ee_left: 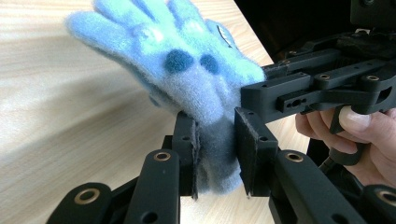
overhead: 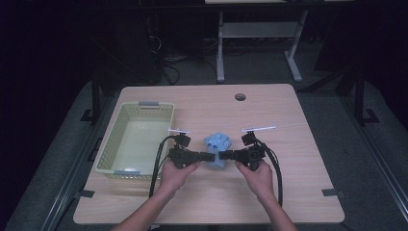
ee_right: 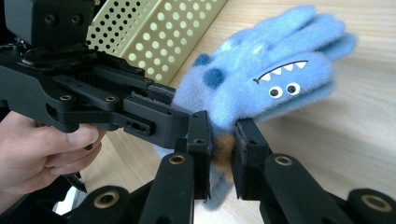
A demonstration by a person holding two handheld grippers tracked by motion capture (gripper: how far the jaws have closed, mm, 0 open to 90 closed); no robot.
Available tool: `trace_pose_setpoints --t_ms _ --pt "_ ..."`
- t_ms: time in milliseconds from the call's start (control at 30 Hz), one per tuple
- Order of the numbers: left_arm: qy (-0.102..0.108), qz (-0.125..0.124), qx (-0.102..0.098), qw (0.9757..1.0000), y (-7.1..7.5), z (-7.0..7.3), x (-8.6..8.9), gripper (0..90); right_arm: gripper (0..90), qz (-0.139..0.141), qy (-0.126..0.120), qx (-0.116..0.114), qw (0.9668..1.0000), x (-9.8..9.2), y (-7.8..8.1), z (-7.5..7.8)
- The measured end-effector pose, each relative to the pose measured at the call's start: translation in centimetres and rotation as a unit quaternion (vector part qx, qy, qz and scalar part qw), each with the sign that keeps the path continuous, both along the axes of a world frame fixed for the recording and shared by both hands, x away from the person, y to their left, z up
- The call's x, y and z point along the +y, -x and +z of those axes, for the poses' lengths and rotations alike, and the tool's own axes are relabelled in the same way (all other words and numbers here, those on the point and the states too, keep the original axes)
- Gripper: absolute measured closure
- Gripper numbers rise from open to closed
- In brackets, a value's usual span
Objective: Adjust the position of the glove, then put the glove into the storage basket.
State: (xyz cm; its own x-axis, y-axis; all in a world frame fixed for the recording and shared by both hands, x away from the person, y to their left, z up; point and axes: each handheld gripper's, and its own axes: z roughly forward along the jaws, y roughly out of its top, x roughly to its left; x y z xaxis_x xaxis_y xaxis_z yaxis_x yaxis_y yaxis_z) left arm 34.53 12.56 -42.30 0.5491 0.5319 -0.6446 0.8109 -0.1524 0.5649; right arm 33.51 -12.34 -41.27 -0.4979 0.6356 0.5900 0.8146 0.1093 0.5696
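Observation:
A fuzzy light-blue glove (overhead: 215,147) with dark blue spots and a monster face hangs just above the wooden table (overhead: 288,159), held from both sides. My left gripper (overhead: 208,157) is shut on its cuff (ee_left: 215,158), which is pinched between the two pads. My right gripper (overhead: 226,155) is shut on the glove's cuff edge (ee_right: 223,140) from the opposite side. In the left gripper view the glove (ee_left: 182,60) spreads its fingers up and to the left. Seen from the right gripper view, the glove (ee_right: 271,79) points to the upper right, its eyes and teeth facing the camera.
A pale yellow perforated basket (overhead: 107,147) stands on the table's left part, right beside my left hand (overhead: 175,175); its wall (ee_right: 154,32) also shows behind the left gripper. A round cable hole (overhead: 240,96) sits near the far edge.

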Motion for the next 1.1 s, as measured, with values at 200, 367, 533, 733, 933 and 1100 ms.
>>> trace_pose_setpoints --t_ms 200,367,533,733,933,1100 --pt "0.003 -0.001 -0.003 1.0 -0.2 0.7 0.4 70.5 78.9 0.004 -0.002 -0.003 1.0 0.3 -0.3 0.7" --pt "0.005 -0.001 -0.006 1.0 -0.4 1.1 0.9 70.5 79.0 0.007 -0.001 -0.007 1.0 0.8 -0.5 1.3" --pt "0.002 0.003 -0.009 1.0 -0.4 1.4 1.6 70.5 79.0 0.012 0.001 -0.009 0.9999 1.5 -0.7 1.6" --pt "0.004 0.007 -0.012 0.9999 -0.3 1.7 2.4 70.4 79.0 0.017 0.003 -0.015 0.9997 2.3 -0.9 2.0" --pt "0.005 0.011 -0.012 0.9999 -0.4 1.9 3.0 70.5 79.0 0.021 0.003 -0.016 0.9996 2.9 -1.2 2.4" --pt "0.005 0.012 -0.012 0.9998 -0.4 2.1 3.5 70.5 79.0 0.025 -0.006 -0.01 0.9996 3.3 -1.4 2.3"
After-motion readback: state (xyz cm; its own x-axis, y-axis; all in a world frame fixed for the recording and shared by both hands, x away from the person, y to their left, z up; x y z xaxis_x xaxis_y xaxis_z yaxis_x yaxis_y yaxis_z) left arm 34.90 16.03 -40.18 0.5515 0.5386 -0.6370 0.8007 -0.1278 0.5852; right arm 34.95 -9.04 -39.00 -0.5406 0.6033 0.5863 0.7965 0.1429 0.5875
